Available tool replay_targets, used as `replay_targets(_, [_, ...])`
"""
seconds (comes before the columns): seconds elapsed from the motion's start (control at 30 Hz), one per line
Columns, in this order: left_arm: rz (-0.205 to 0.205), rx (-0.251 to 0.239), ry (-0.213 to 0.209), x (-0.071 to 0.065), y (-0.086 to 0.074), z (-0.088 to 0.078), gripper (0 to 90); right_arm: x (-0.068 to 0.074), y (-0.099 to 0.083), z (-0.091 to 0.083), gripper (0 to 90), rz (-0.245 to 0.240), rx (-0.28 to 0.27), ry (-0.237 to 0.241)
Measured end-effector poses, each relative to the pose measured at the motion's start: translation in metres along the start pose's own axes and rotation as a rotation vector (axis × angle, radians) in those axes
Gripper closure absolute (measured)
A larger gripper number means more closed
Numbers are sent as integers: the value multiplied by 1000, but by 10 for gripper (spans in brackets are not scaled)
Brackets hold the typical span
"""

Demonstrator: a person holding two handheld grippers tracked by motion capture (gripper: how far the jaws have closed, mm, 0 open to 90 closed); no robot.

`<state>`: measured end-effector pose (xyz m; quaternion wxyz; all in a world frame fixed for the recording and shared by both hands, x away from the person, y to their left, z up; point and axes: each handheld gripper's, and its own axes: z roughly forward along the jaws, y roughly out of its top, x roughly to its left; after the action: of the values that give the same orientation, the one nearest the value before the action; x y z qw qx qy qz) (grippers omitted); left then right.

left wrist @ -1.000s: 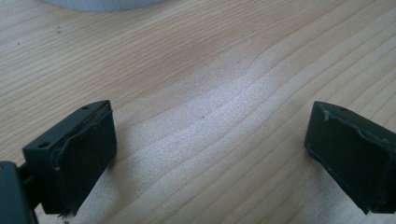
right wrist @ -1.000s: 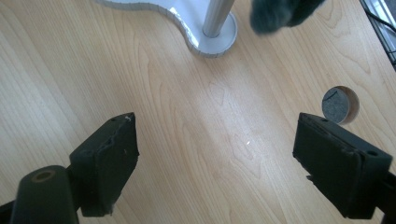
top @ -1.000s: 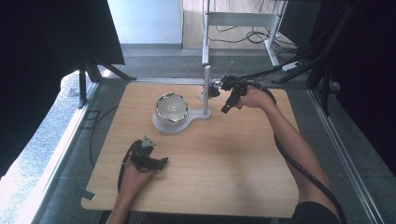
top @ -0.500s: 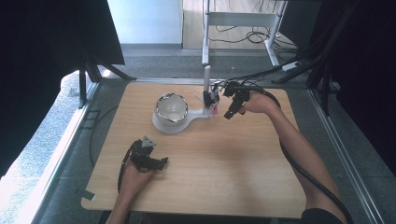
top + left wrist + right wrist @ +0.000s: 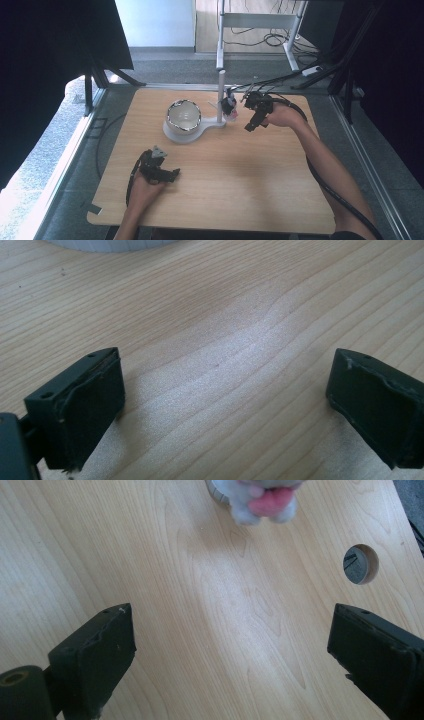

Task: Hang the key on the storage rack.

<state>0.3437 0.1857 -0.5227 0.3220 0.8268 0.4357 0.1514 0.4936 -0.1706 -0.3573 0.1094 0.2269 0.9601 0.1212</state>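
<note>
My right claw (image 5: 241, 116) has just opened wide, leaving the plush toy (image 5: 230, 106) hanging on the stand (image 5: 220, 95) near the bench's far edge; placement looks done.

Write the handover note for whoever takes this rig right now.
Left gripper: open, empty, low over the near-left table.
Right gripper: jaws have just been opening, nothing between them, right of the white stand.
Small plush toy: beside the stand's post, apparently hanging there.
Bowl: on the stand's base.
Done: toy appears released. Left: confirm it holds.
</note>
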Motion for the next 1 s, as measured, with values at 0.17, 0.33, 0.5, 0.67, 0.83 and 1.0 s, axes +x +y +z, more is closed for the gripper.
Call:
replay_targets(0.17, [0,0,0,0,0,0,22,3,-7,-6,53,0,-11,-5])
replay_targets(0.33, [0,-2,1,0,0,0,22,6,-15,-9,52,11,-6,6])
replay_targets(0.5, [0,-2,1,0,0,0,22,10,-22,-11,51,12,-11,3])
replay_targets(0.67, [-2,-1,1,0,0,0,22,14,-31,-16,56,10,-17,1])
replay_targets(0.83, [-1,-1,1,0,0,0,22,17,-40,-20,72,24,-15,3])
replay_targets(1.0, [-1,-2,2,0,0,0,22,20,-52,-21,68,19,-11,4])
